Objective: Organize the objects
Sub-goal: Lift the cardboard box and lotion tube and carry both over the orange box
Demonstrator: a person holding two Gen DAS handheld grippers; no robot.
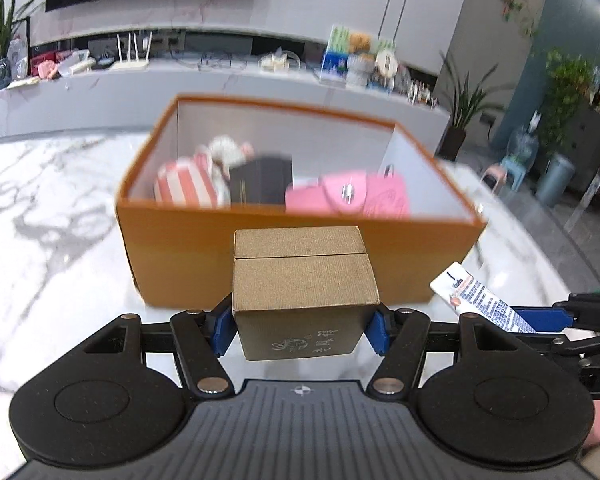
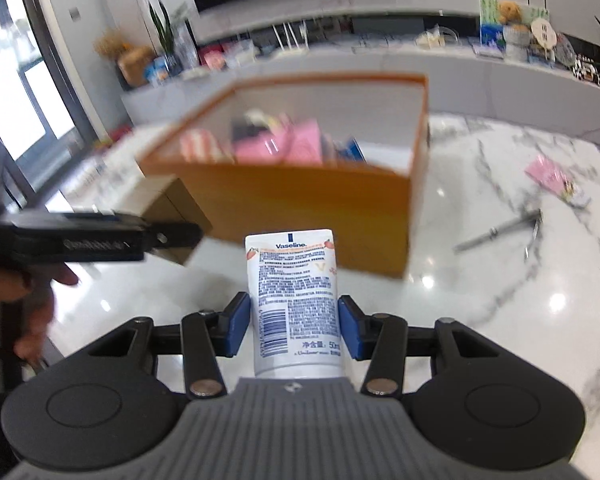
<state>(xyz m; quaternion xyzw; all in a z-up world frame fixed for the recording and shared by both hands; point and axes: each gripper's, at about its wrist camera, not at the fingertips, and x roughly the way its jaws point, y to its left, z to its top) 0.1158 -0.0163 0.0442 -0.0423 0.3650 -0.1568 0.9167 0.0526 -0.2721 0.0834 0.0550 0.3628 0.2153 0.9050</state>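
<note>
My left gripper (image 1: pixel 302 326) is shut on a small brown cardboard box (image 1: pixel 304 280) and holds it just in front of the near wall of an open orange box (image 1: pixel 188 248). The orange box holds a pink pouch (image 1: pixel 348 196), a black box (image 1: pixel 262 180) and a pink striped item (image 1: pixel 188 186). My right gripper (image 2: pixel 294 328) is shut on a white Vaseline tube (image 2: pixel 294 292), held before the orange box (image 2: pixel 300 204). The tube (image 1: pixel 476 300) and right gripper show at the right of the left wrist view. The left gripper (image 2: pixel 100 236) shows at the left of the right wrist view.
The white marble table (image 2: pixel 500 280) carries a pen (image 2: pixel 496 232) and a pink packet (image 2: pixel 556 178) to the right of the orange box. A long white counter (image 1: pixel 220 80) with clutter runs behind. Potted plants (image 1: pixel 464 112) stand at the far right.
</note>
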